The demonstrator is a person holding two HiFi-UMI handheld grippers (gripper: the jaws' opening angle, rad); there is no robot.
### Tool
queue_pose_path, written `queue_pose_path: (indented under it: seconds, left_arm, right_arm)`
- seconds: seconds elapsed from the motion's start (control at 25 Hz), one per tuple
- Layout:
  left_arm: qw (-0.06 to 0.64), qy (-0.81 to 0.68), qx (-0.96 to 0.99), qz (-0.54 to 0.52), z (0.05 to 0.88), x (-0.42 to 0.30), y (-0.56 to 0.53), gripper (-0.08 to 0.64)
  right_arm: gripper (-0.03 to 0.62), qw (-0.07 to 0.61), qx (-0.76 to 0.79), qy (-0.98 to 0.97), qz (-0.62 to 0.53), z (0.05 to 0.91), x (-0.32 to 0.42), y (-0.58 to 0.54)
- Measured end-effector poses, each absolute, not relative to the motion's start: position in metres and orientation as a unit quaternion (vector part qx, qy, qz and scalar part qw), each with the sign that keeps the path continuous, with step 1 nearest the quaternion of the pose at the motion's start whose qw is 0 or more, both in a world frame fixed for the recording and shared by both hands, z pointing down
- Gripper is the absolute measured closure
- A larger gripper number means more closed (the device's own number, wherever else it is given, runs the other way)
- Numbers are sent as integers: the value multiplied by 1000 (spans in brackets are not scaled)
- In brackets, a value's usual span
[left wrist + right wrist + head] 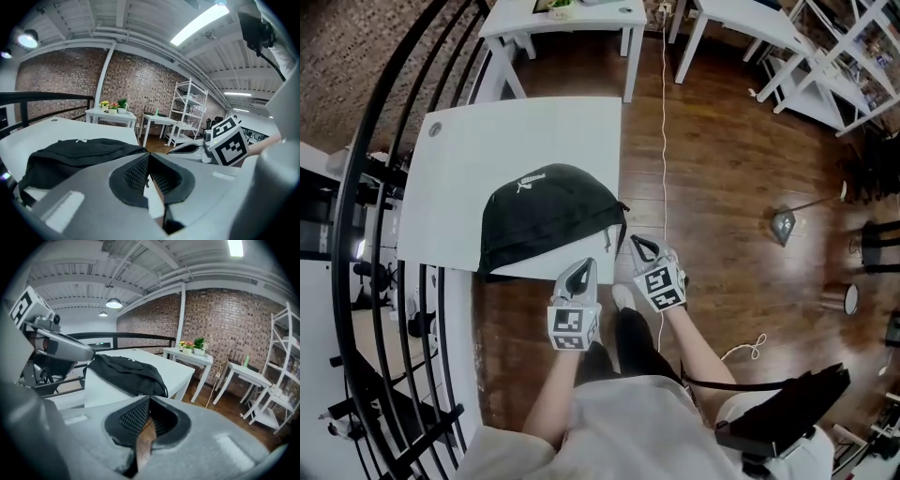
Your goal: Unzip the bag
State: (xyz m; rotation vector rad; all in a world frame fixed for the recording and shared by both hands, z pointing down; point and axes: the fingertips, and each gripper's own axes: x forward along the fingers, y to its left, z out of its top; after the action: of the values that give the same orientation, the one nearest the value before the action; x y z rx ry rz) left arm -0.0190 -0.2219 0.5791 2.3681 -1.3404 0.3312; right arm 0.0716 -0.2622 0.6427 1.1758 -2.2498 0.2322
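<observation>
A black bag [548, 214] with a small white logo lies on the white table [516, 141], against the table's near edge. Both grippers hang in front of that edge, apart from the bag. My left gripper [581, 269] is shut and empty, just below the bag's right half. My right gripper [640, 246] is also shut and empty, off the table's near right corner. In the left gripper view the bag [79, 150] lies ahead to the left of the jaws [149, 157]. In the right gripper view the bag [126, 369] lies ahead of the jaws [149, 399]. The bag's zip is too small to make out.
A black curved railing [384, 187] runs along the left of the table. Small white tables [572, 19] and a white shelf rack [853, 56] stand at the back. A white cable [664, 112] runs across the wooden floor to the right.
</observation>
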Motion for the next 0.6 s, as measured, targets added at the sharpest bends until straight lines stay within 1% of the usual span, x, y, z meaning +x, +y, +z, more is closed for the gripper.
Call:
queue_pose_path:
  seconds: [0.08,0.12,0.16,0.32,0.48,0.6]
  left_arm:
    - [213,-483,839,131,597,-17,-227,543]
    - [218,-485,836,136,604,-17,-229,543]
    - [223,-486,833,140,612,-17,-230,543]
    - [232,-487,828,152,630,-13,-237,543]
    - [236,-486,826,164,643,-9,-241,543]
    - [241,-486,823,171,650,-10,-246,533]
  right_arm:
    - [590,309,425,-847,82,664,70,-276]
    - [505,315,418,-848,82,673,69,-282]
    - [460,320,413,-849,81,682,67,-288]
    - [459,341,393,-852,62,712,59,-307]
    - [460,341,380,-858,48,724,50,-320]
    - [499,349,369,-861,41,726,46,-324]
